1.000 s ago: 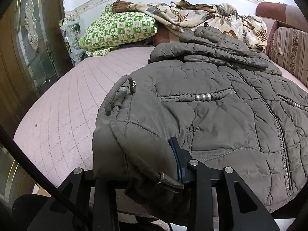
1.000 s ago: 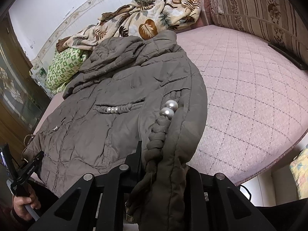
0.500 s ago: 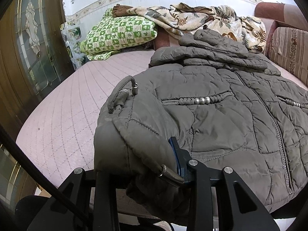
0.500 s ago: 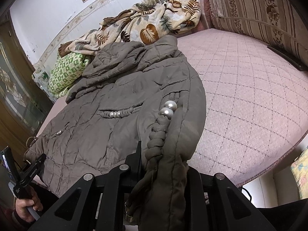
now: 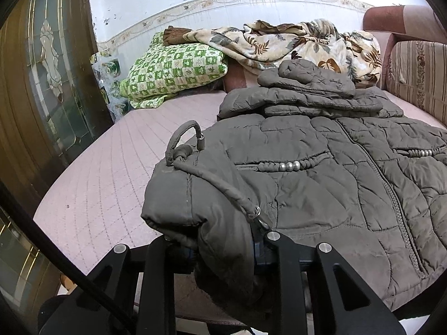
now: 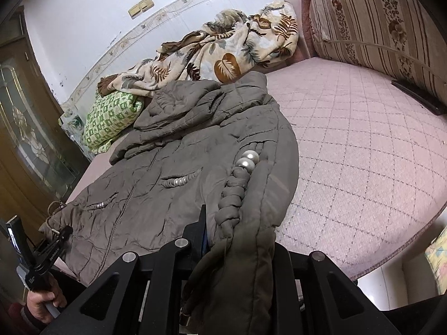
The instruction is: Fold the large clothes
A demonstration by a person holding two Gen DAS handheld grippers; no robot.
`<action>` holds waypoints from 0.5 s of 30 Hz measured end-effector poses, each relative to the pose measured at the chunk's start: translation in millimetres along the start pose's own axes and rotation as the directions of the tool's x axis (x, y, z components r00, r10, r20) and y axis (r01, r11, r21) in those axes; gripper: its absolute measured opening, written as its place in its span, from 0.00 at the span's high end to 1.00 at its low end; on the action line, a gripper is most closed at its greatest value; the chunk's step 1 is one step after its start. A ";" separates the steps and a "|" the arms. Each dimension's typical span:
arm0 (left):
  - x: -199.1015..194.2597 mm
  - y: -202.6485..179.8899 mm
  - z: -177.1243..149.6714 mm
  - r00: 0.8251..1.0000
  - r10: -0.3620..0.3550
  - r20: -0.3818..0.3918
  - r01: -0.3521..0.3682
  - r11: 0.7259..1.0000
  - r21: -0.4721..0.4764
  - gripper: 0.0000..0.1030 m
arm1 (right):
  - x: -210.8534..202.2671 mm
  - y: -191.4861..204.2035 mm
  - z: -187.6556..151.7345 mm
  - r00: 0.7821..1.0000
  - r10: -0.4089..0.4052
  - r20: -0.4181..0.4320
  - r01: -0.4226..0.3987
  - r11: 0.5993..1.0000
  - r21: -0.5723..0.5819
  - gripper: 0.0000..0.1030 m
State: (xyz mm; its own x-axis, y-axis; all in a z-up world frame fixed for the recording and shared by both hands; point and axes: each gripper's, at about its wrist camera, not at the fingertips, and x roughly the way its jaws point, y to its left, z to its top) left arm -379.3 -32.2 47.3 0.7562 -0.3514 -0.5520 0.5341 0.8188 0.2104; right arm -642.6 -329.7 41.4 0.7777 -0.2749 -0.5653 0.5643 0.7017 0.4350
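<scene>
A large grey-brown quilted coat [image 5: 321,173] lies front-up on the pink bed, hood at the far end. It also shows in the right wrist view [image 6: 173,167]. My left gripper [image 5: 223,251] is shut on the coat's lower left hem corner, where a drawstring cord [image 5: 181,142] loops up. My right gripper [image 6: 234,245] is shut on the lower right hem, with a braided pearl trim [image 6: 240,184] draped over it. Both hem corners are lifted and bunched over the fingers, which hides the fingertips. The left gripper also shows in the right wrist view [image 6: 53,248], held by a hand.
The pink quilted mattress [image 5: 106,189] has bare surface left of the coat and to the right [image 6: 363,150]. A green checked pillow [image 5: 176,69] and a leaf-print blanket [image 5: 293,42] lie at the head. A striped cushion [image 6: 377,22] is at the right. A wooden glass-panelled door [image 5: 42,83] stands left.
Both grippers have moved forward toward the hood with the hem held, and the lower edge of the coat bunches up more over the coat's body.
</scene>
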 end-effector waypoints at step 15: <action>-0.3 -0.5 0.3 1.000 0.000 -0.001 0.000 1.000 0.000 0.76 | 0.4 -2.5 0.0 1.000 0.000 -0.001 0.000 1.000 0.002 0.82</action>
State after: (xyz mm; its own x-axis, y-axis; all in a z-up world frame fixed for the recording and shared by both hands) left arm -379.6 -32.6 47.6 0.7557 -0.3516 -0.5525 0.5343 0.8188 0.2098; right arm -643.8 -331.5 40.1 0.7774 -0.2740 -0.5662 0.5646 0.7007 0.4362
